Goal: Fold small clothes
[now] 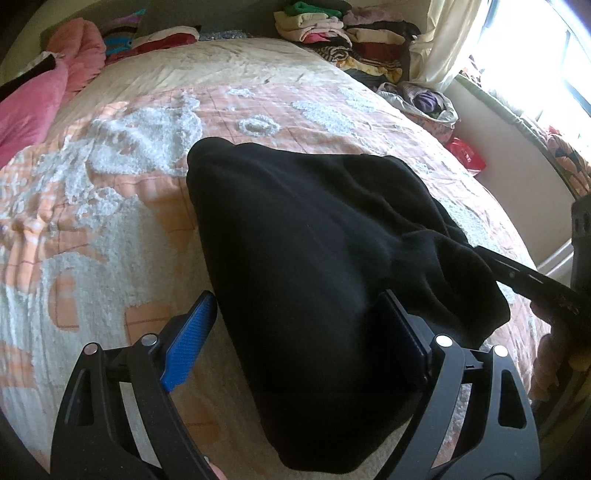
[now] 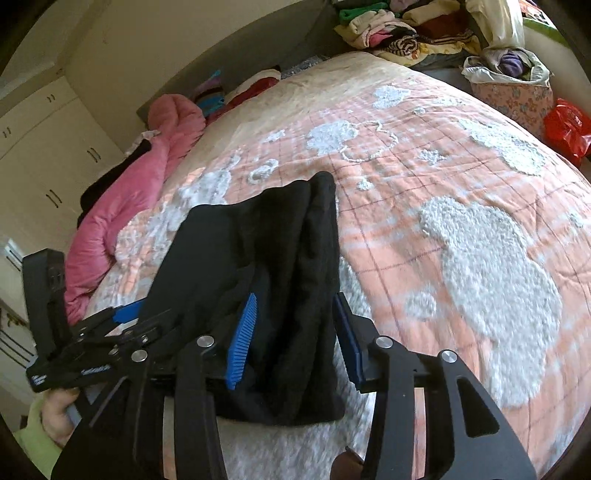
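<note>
A black garment [image 1: 314, 240], folded into a long thick strip, lies on the peach and white bedspread [image 1: 129, 166]. My left gripper [image 1: 297, 299] stands wide open astride its near end, with the blue pads on either side of the cloth. In the right wrist view the same garment [image 2: 288, 240] runs between the fingers of my right gripper [image 2: 295, 332], which is open with the cloth lying loose between its pads. One finger [image 1: 517, 275] of the right gripper reaches in from the right onto the garment's edge. The left gripper [image 2: 144, 314] shows at the garment's left side.
A pink quilt [image 2: 122, 221] is bunched along the bed's left side. Stacks of folded clothes [image 1: 332, 33] sit beyond the far end. A cloth-filled basket [image 2: 509, 88] and a red bag [image 2: 565, 125] stand right of the bed. White cupboards [image 2: 44, 147] line the left wall.
</note>
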